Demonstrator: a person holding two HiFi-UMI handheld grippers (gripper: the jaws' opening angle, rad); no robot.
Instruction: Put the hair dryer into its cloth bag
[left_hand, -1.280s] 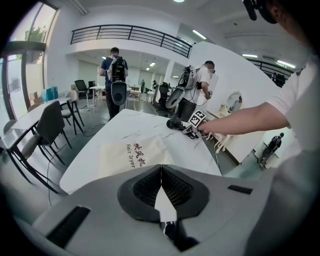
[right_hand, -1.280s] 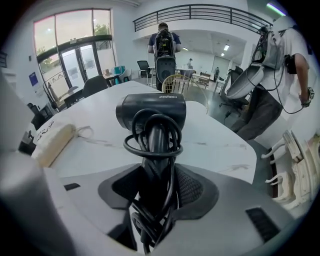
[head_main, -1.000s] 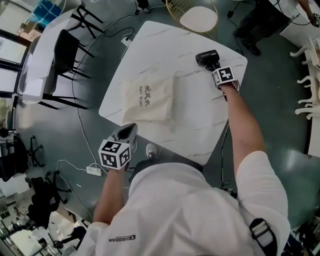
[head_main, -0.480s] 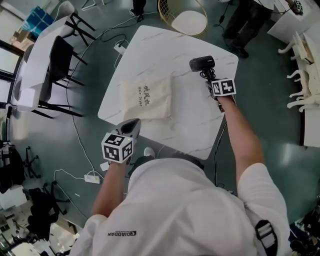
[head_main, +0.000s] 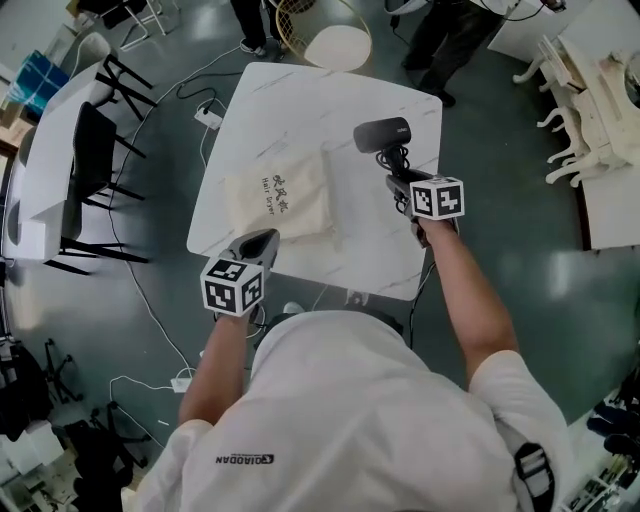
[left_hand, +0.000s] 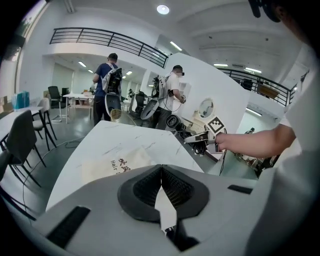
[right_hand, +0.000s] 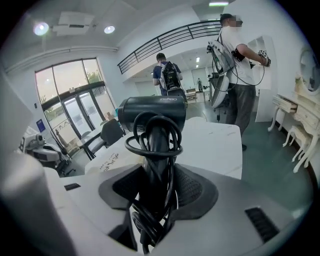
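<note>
The right gripper (right_hand: 159, 190) is holding the hair dryer (right_hand: 152, 114) by its handle. Its fingers (right_hand: 194, 189) are standing fairly wide apart and pressing on the handle from both sides. The black cord (right_hand: 150, 147) is wound in loops round the handle and is running down between the fingers too. The hair dryer is standing upright in the grip, with its barrel at the top and lying crosswise. In the head view it is showing over the far right part of the white marble-patterned desk (head_main: 300, 100), and in the left gripper view it is appearing clear of the desk top.

The cloth bag (head_main: 277, 197) is lying flat on the left near part of the desk, with dark print on its upper side. It is well apart from the hair dryer, and nothing is resting on it.

The left gripper (left_hand: 161, 172) is hovering at the near edge of the desk, just beside the near corner of the cloth bag and pointing toward it. Its fingers (left_hand: 142, 187) are pressed together at the tips and have nothing between them.

A black chair (head_main: 95, 160) is standing on the floor to the left of the desk. Two people with backpacks (left_hand: 107, 82) are standing beyond the far side of the desk.
</note>
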